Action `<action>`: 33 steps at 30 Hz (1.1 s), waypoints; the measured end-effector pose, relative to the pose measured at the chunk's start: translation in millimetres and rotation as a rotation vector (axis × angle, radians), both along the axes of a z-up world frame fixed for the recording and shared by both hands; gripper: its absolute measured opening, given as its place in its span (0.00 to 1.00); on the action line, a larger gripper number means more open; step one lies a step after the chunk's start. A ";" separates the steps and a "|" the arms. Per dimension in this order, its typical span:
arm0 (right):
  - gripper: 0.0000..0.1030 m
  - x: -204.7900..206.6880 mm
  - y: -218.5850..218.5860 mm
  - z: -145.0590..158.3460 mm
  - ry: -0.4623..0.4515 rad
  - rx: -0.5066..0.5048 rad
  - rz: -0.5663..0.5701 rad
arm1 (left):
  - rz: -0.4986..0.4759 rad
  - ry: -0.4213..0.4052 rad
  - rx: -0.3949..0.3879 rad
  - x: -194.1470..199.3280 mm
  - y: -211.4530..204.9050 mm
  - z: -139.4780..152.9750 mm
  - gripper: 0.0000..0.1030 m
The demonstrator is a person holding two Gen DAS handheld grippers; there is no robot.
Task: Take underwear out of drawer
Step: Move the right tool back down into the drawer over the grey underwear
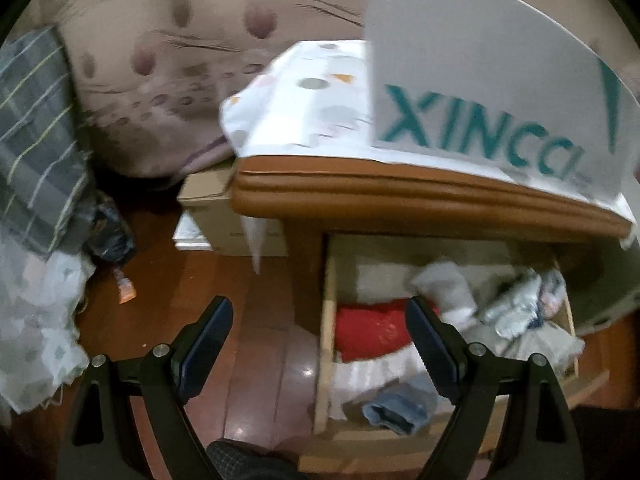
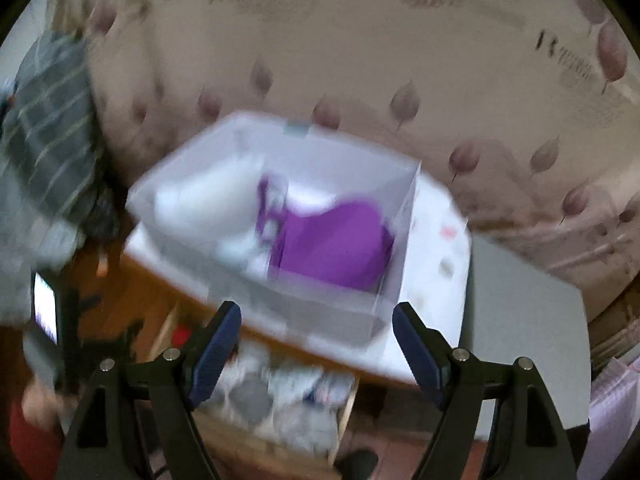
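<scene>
Left gripper (image 1: 320, 334): jaws seen spread wide, nothing between them, held over the wooden floor (image 1: 256, 320) just left of the open drawer (image 1: 326, 320). Its right finger overlaps the drawer's near-left part in view; contact cannot be told.

Drawer is pulled out from under the brown nightstand top (image 1: 400, 196). Inside: red garment (image 1: 368, 332) at left, blue garment (image 1: 396, 408) at the near edge, pale crumpled underwear (image 1: 516, 308) at right, a white rolled piece (image 1: 444, 284) at the far side. All lie loose in the drawer.

On the worktop: a patterned white cloth (image 1: 296, 96), and on it a white box (image 1: 480, 80) with teal lettering.

Right gripper (image 2: 316, 344): jaws seen apart and empty, held above the worktop edge, with the drawer below. Picture is motion-blurred. Beyond its fingertips, the white box (image 2: 192, 248) is seen open-topped, with a purple garment (image 2: 336, 244) inside at right and white fabric (image 2: 200, 196) at left.

A leaf-patterned bedspread (image 2: 400, 60) fills the far side. A grey striped cloth (image 1: 36, 140) hangs at far left. A cardboard box (image 1: 236, 216) sits on the floor left of the nightstand.
</scene>
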State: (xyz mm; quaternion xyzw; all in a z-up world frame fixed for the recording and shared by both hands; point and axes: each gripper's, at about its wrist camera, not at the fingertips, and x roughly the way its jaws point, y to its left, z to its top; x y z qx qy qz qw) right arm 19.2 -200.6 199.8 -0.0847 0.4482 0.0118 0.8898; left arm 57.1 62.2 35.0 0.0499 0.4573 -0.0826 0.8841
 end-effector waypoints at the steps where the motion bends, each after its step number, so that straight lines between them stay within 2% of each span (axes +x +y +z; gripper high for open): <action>1: 0.78 -7.0 -0.8 -9.8 0.032 0.002 0.015 | -0.024 0.009 0.001 -1.1 -4.5 -1.9 0.84; 6: 0.78 -26.3 -2.4 -79.2 0.225 -0.037 0.073 | -0.075 0.051 0.018 -3.4 -19.2 -12.5 0.84; 9: 0.78 -25.5 -2.9 -124.5 0.341 -0.066 0.082 | -0.086 0.065 0.039 -2.6 -23.7 -17.8 0.84; 15: 0.78 -5.2 -13.8 -205.4 0.563 -0.038 0.057 | -0.123 0.105 0.049 -1.9 -33.0 -27.9 0.84; 19: 0.78 12.5 -20.3 -244.5 0.654 -0.028 0.023 | -0.140 0.122 0.064 -2.7 -38.3 -32.4 0.84; 23: 0.78 20.3 -19.9 -276.5 0.713 -0.087 0.026 | -0.163 0.133 0.064 -4.0 -42.4 -35.1 0.84; 26: 0.78 24.0 -21.0 -292.2 0.743 -0.098 0.022 | -0.171 0.147 0.068 -4.3 -43.0 -39.1 0.85; 33: 0.80 28.2 -11.1 -324.9 0.819 -0.144 0.102 | -0.162 0.199 0.099 -0.8 -40.6 -53.1 0.86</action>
